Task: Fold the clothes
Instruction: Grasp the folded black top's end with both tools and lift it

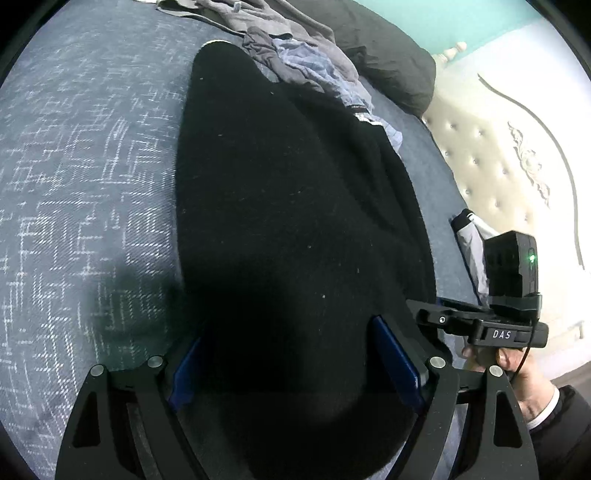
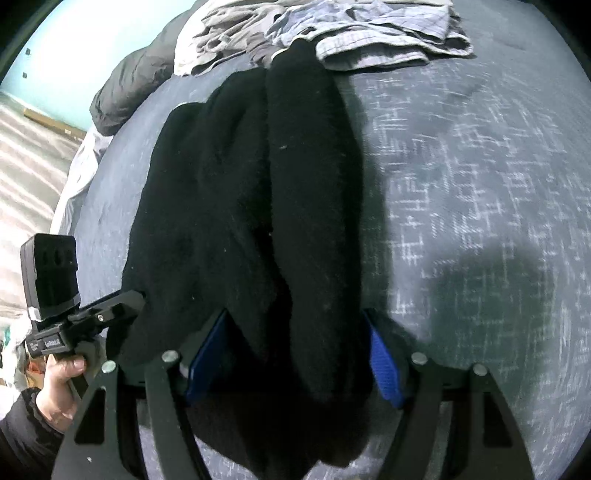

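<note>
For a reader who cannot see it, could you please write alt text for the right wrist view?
A black fleece garment lies lengthwise on a blue-grey bedspread, its near end between the blue pads of the open right gripper. Crumpled clothes are piled beyond it; the left gripper reaches its left edge.

The bed cover (image 1: 85, 155) lies bare along one long side of the black garment (image 1: 280, 206), open from the near edge up toward the far end; the right wrist view shows the same bare stretch beside that garment. The far end is blocked by a heap of crumpled clothes (image 2: 332, 33) touching the garment's tip. A dark pillow (image 1: 391, 62) fills the far corner by the tufted headboard (image 1: 491, 155), leaving only a narrow strip of cover on that side.
</note>
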The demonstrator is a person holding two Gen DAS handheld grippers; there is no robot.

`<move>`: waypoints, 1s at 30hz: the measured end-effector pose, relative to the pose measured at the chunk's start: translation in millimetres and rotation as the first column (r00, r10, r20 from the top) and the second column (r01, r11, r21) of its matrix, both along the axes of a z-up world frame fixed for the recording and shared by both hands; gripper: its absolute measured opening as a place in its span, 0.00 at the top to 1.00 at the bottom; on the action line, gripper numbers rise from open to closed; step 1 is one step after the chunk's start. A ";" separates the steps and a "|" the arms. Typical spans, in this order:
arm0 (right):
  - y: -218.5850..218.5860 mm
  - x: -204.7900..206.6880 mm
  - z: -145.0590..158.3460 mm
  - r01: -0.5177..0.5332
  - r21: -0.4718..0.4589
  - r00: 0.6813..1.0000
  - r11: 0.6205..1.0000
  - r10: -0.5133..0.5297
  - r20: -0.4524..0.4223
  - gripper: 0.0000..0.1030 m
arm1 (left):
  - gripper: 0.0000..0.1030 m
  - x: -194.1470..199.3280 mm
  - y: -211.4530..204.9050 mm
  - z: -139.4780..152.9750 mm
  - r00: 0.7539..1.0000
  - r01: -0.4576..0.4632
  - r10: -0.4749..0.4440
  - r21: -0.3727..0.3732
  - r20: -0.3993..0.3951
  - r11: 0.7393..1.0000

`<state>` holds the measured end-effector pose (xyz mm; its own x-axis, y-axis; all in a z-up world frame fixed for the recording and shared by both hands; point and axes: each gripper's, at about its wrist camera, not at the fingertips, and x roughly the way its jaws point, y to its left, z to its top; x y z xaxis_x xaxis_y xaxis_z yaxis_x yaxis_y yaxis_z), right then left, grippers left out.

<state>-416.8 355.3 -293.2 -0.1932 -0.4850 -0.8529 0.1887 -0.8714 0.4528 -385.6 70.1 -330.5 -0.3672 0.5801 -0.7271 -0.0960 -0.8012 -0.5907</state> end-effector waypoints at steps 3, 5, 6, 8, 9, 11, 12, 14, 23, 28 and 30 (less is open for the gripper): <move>-2.8 -4.7 1.5 -0.026 0.004 1.000 1.000 0.026 -0.001 0.41 | 0.16 0.9 3.0 0.8 1.000 -0.006 0.006 -0.008 0.002 1.000; -2.9 -4.9 2.1 -0.030 0.001 1.000 1.000 0.030 0.004 0.43 | 0.16 2.5 3.5 0.4 1.000 -0.004 0.004 -0.009 0.002 1.000; -2.6 -5.2 2.0 -0.030 -0.002 1.000 1.000 0.030 0.008 0.43 | 0.16 1.6 3.3 -0.2 1.000 -0.005 0.005 -0.007 0.006 1.000; -2.4 -7.5 0.8 -0.025 -0.009 1.000 1.000 0.026 0.018 0.42 | 0.16 -0.3 2.9 -1.6 1.000 -0.007 0.007 -0.002 0.014 1.000; -2.4 -9.0 0.0 -0.022 -0.013 0.999 1.000 0.022 0.023 0.42 | 0.16 -1.9 2.6 -2.1 1.000 -0.007 0.007 0.000 0.017 1.000; -2.9 -11.2 -1.3 -0.017 -0.018 0.999 1.000 0.017 0.028 0.42 | 0.16 -4.9 3.9 -2.5 1.000 0.000 0.000 -0.001 0.017 1.000; -3.8 -11.9 -1.7 -0.020 -0.015 0.999 1.000 0.020 0.028 0.42 | 0.16 -5.6 3.8 -3.1 1.000 0.003 -0.003 0.000 0.017 1.000; -4.9 -13.6 -2.3 -0.021 -0.013 0.999 1.000 0.022 0.029 0.41 | 0.16 -7.6 2.4 -5.4 1.000 0.006 -0.006 0.007 0.017 1.000; -12.2 -5.0 9.4 -0.042 0.010 0.998 0.999 0.043 -0.039 0.67 | 0.28 -11.7 8.6 2.1 1.000 0.002 -0.002 -0.016 0.013 1.000; -15.7 -4.5 14.9 -0.043 0.027 0.996 0.999 0.045 -0.074 0.72 | 0.36 -11.7 11.6 10.8 1.000 0.020 -0.020 -0.046 -0.007 0.999; -18.1 -2.0 18.9 -0.051 0.040 0.994 0.998 0.055 -0.095 0.72 | 0.39 -12.2 11.8 13.6 1.000 0.026 -0.027 -0.052 -0.012 0.998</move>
